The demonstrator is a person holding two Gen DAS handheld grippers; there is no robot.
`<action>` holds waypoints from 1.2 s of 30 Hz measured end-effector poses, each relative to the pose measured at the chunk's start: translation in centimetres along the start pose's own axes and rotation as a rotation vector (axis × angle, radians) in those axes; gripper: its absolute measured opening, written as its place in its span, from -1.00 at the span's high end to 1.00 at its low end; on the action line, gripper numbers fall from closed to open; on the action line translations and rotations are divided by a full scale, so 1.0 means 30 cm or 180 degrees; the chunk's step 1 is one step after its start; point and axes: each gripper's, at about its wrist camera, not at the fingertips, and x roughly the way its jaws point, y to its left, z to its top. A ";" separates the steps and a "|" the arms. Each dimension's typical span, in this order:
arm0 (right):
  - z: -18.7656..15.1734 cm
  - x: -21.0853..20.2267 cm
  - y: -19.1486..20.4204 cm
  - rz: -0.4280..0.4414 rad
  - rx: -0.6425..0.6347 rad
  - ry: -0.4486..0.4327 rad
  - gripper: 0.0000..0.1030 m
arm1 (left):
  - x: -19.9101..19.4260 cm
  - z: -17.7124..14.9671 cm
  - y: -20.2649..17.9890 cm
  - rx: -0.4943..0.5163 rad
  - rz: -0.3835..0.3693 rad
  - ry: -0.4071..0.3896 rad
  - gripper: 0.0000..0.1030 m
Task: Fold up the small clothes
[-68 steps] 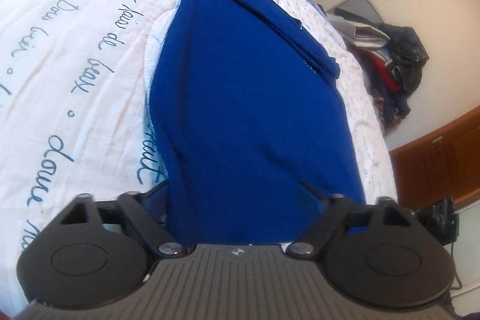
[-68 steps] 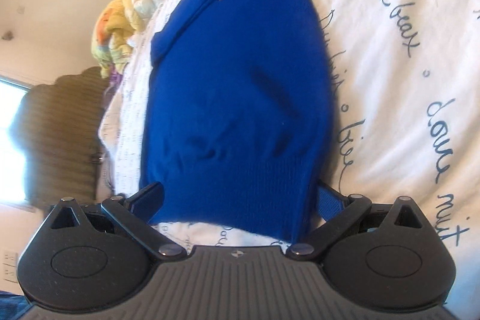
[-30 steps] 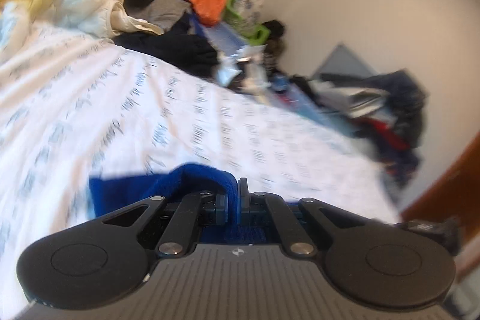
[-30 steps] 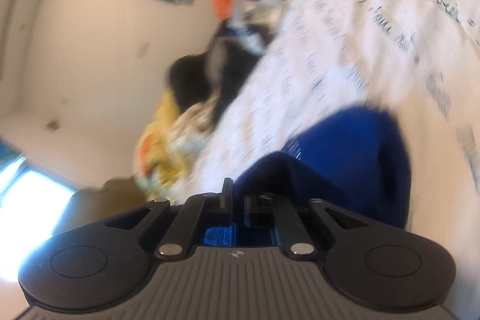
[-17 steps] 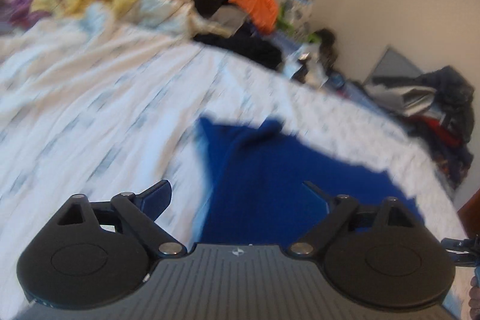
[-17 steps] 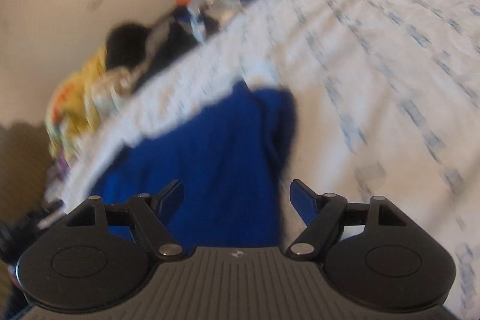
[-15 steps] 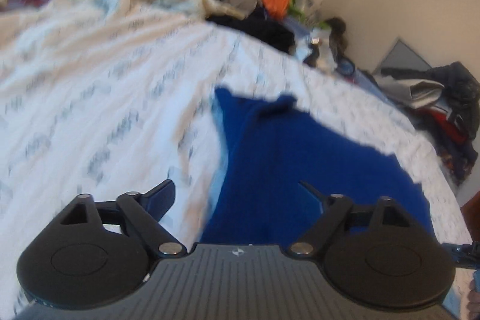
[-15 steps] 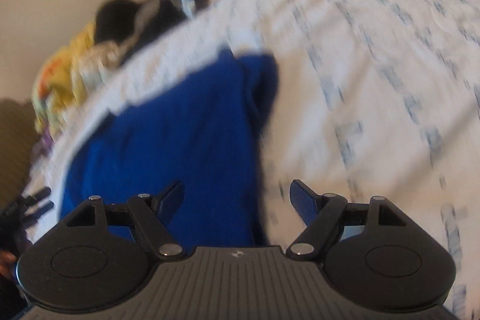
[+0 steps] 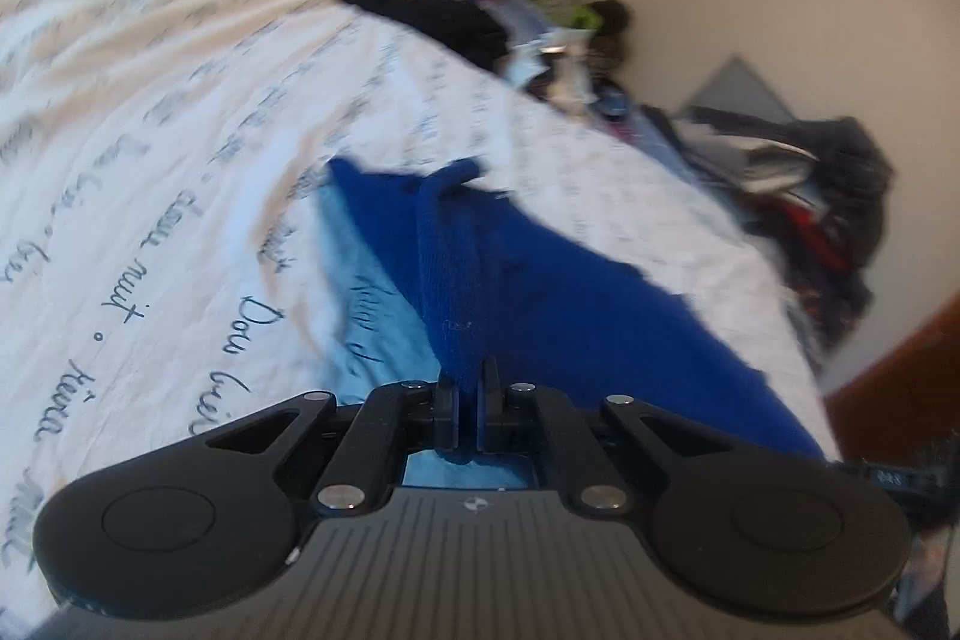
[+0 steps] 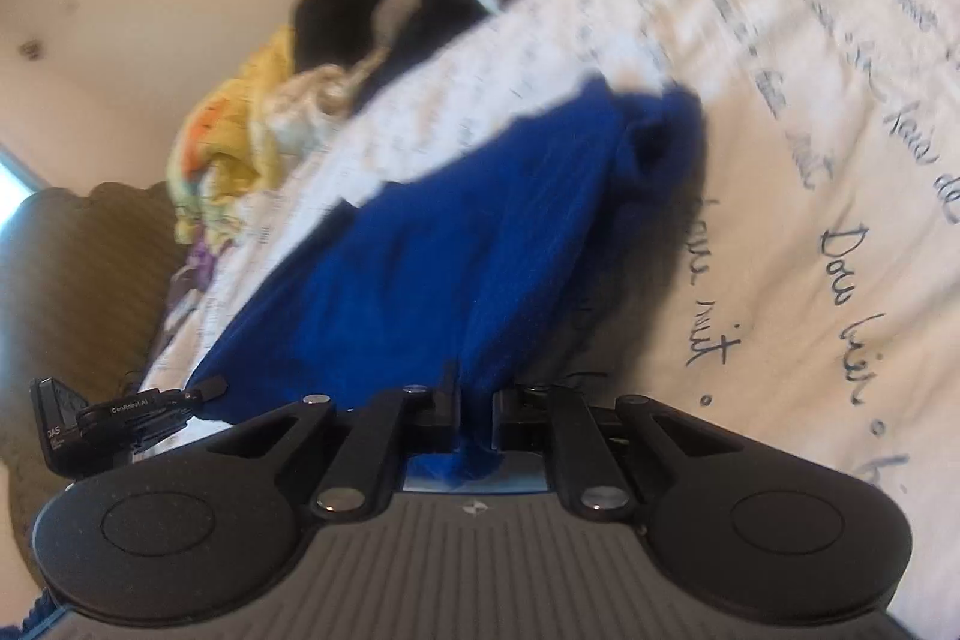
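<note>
We see the left gripper [image 9: 467, 391] held low over the bed [image 9: 150, 148], jaws pinching a raised fold of the blue sweater [image 9: 540, 292]. The right gripper [image 10: 477, 403] is tilted, its jaws likewise clamped on the sweater's [image 10: 432, 250] near edge. The bedsheet's [image 10: 840, 160] script reads "nuit" and "Doux". The sweater lies on the bed, its long axis running away from both cameras.

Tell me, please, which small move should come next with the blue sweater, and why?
Probably lift both claws together and carry the held edge forward over the rest. The left claw and the right claw are each shut on a pinch of the sweater, whose far part lies on the sheet, so another fold seems ready.
</note>
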 end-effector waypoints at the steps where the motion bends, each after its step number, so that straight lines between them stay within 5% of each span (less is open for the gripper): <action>1: -0.021 -0.054 0.013 0.0075 -0.0025 -0.0016 0.89 | -0.056 -0.020 -0.021 0.0094 -0.0039 -0.0011 0.91; 4: -0.126 -0.183 0.030 0.0201 -0.0080 0.0089 0.89 | -0.168 -0.123 -0.025 0.0312 -0.0089 0.0068 0.87; 6: -0.213 -0.217 0.009 0.0012 -0.0034 0.0249 0.83 | -0.172 -0.196 0.024 0.0395 0.0044 0.0173 0.68; 9: -0.283 -0.210 -0.048 -0.0586 0.0013 0.0412 0.25 | -0.161 -0.222 0.111 0.0307 0.0624 0.0033 0.19; 11: -0.246 -0.211 -0.068 -0.0818 0.0090 0.0288 0.08 | -0.147 -0.157 0.101 0.0402 0.0706 -0.0201 -0.08; 13: -0.164 -0.198 -0.044 -0.0753 -0.0038 0.0064 0.06 | -0.099 -0.084 0.040 0.0623 0.0760 -0.0424 -0.45; 15: -0.066 -0.154 -0.020 -0.0578 -0.0185 -0.0156 0.06 | -0.001 -0.016 -0.036 0.0889 0.0719 -0.0507 -0.57; 18: 0.070 -0.004 0.007 -0.0538 -0.0295 -0.0173 0.06 | 0.219 0.048 -0.115 0.1202 0.0822 -0.0364 -0.43; 23: 0.195 0.282 0.004 -0.0954 -0.0464 0.0097 0.07 | 0.517 0.082 -0.108 0.1309 0.1024 0.0153 0.04; 24: 0.197 0.322 -0.015 -0.1070 -0.0461 0.0157 0.08 | 0.547 0.075 -0.106 0.1400 0.1038 0.0188 0.61; 25: 0.183 0.333 -0.014 -0.1057 -0.0590 0.0067 0.18 | 0.560 0.068 -0.102 0.1456 0.1078 0.0143 0.78; 26: 0.175 0.342 -0.008 -0.1068 -0.0696 0.0057 0.82 | 0.554 0.067 -0.106 0.1485 0.1085 0.0080 0.79; 28: 0.171 0.337 0.004 -0.1036 -0.0793 0.0130 0.86 | 0.502 0.070 -0.129 0.1545 0.1033 -0.0203 0.80; 30: 0.170 0.287 0.034 -0.1068 -0.0958 -0.0094 0.87 | 0.460 0.074 -0.148 0.1632 0.0896 -0.0363 0.80; 34: 0.177 0.290 -0.041 -0.1115 -0.0745 -0.0229 0.85 | 0.582 0.048 -0.114 0.1679 0.1124 -0.0062 0.74; 36: 0.138 0.323 -0.056 -0.1141 -0.0752 -0.0304 0.78 | 0.571 0.025 -0.113 0.1703 0.1193 -0.0226 0.61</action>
